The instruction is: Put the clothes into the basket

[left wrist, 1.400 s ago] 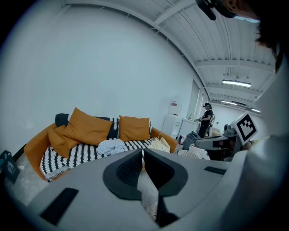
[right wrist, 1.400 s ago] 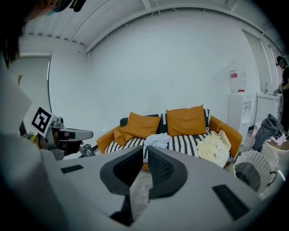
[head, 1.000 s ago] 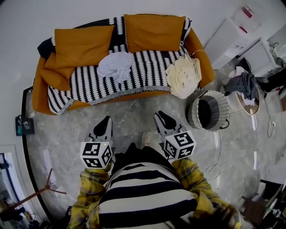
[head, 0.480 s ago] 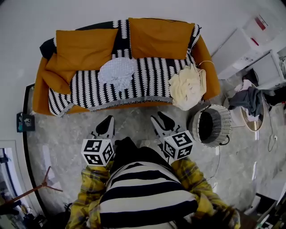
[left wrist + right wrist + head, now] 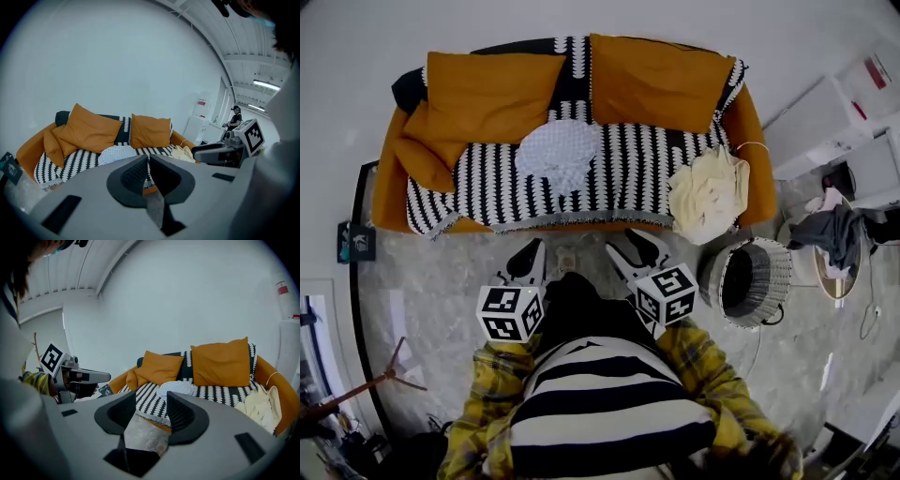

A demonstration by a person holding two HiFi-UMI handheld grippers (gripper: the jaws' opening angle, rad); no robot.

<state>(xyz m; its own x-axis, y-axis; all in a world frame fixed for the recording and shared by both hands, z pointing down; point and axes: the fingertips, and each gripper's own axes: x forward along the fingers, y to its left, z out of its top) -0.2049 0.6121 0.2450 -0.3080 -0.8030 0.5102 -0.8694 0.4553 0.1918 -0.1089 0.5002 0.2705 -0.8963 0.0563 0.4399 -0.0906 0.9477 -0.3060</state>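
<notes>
A pale dotted garment point(image 5: 558, 155) lies mid-seat on the sofa, and a cream garment point(image 5: 708, 192) is heaped at the sofa's right end. The striped round basket point(image 5: 775, 277) stands on the floor just below the cream garment. My left gripper point(image 5: 528, 255) hovers over the floor before the sofa, jaws together and nothing in them. My right gripper point(image 5: 633, 246) is beside it, its jaws opening with nothing between them. The left gripper view has the dotted garment point(image 5: 119, 152) ahead. The right gripper view has the dotted garment point(image 5: 176, 387) centred and the cream garment point(image 5: 260, 408) at the right.
The orange sofa point(image 5: 389, 187) carries a black-and-white striped throw and two orange cushions. A small round table point(image 5: 839, 239) with grey clothes and white cabinets point(image 5: 834, 112) stand at the right. A coat stand point(image 5: 375, 384) is at lower left. A cable trails on the floor by the basket.
Both grippers have moved forward toward the sofa, which now sits closer. The right gripper's jaws have spread apart; the left's stay together.
</notes>
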